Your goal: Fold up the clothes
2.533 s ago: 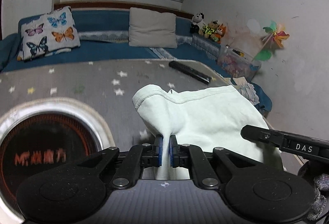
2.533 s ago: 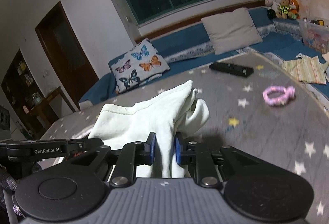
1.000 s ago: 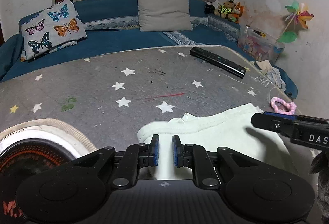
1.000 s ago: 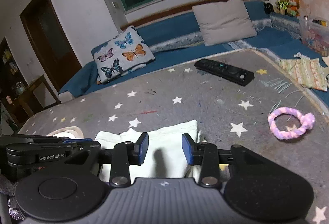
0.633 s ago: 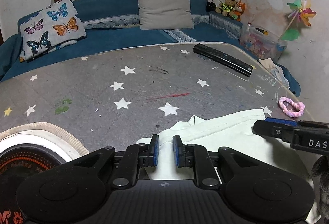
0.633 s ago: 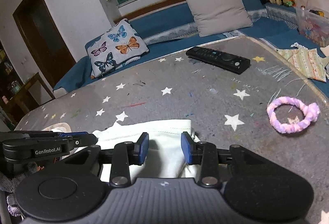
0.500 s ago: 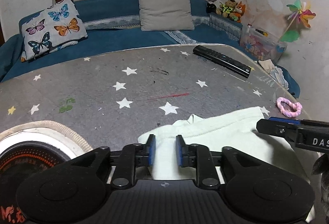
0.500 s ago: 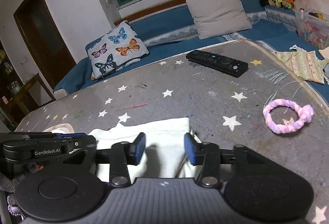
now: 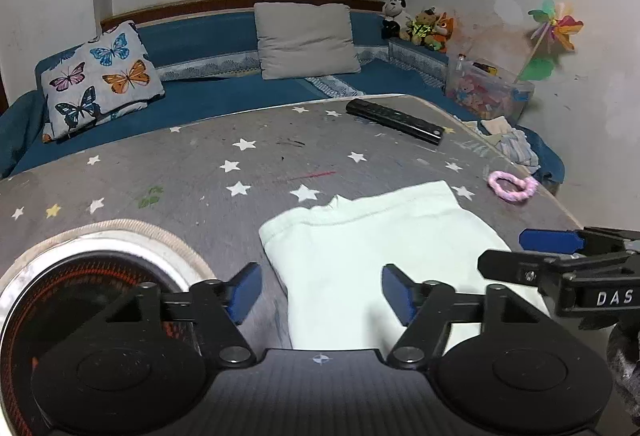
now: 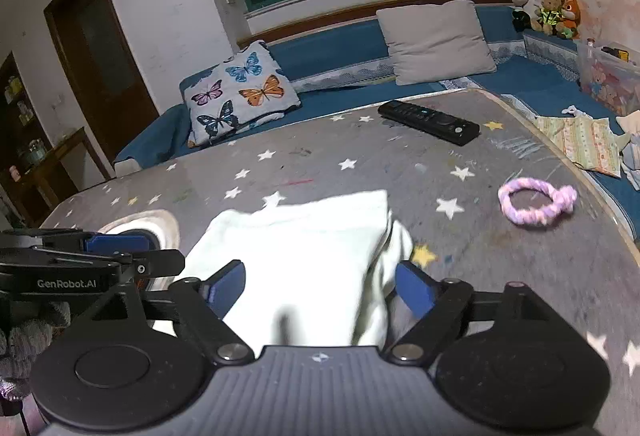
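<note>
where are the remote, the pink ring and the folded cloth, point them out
remote (image 10: pixel 429 121), right wrist view, middle of its black body
pink ring (image 10: pixel 538 201), right wrist view, near side of the braided loop
folded cloth (image 9: pixel 376 236), left wrist view, middle of its flat top layer

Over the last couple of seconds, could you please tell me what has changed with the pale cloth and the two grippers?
Both grippers let go: the left gripper and right gripper, earlier shut on the lifted pale green cotton garment, lowered it and now stand open above it. The garment lies folded flat on the grey star-patterned mat. The black remote control and pink braided ring stayed put.
</note>
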Available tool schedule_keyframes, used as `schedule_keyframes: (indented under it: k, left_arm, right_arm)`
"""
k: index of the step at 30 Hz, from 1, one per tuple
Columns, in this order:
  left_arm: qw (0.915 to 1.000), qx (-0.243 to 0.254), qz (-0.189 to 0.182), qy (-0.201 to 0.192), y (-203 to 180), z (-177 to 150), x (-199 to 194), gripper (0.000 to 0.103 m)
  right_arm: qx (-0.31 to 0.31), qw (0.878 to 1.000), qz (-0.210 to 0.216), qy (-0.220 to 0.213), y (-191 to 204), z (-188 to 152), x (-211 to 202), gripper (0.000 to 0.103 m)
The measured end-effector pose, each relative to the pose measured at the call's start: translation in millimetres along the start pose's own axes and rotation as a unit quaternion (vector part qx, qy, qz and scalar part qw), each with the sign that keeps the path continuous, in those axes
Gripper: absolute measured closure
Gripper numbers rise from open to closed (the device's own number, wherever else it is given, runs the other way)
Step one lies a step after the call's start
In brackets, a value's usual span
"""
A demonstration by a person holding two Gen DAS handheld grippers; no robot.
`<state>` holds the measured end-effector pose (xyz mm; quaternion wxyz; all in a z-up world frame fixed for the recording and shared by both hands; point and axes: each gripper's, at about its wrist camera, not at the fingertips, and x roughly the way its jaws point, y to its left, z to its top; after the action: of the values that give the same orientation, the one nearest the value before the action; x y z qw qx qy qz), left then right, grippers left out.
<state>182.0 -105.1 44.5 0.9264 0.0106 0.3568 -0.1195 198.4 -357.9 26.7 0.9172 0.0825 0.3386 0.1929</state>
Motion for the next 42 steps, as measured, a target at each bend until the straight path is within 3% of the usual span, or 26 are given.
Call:
schedule_keyframes:
  k: [13, 31, 42]
  left_arm:
    - [0.9996, 0.013, -0.014, -0.023, -11.2, -42.5, -54.7, 0.000]
    - [0.9988, 0.010, -0.011, -0.046, -6.6, -88.1, -99.1, 0.000]
    - [0.9995, 0.002, 0.001, -0.032, -7.4, -115.2, -114.3, 0.000]
  right_arm:
    - [-0.020, 1.000, -0.017, -0.009, 28.5, -43.3, -49.4, 0.000]
    - [-0.010, 0.999, -0.047, -0.011, 54.9, -84.6, -77.0, 0.000]
    - [-0.016, 0.998, -0.065, -0.011, 68.2, -99.2, -84.3, 0.000]
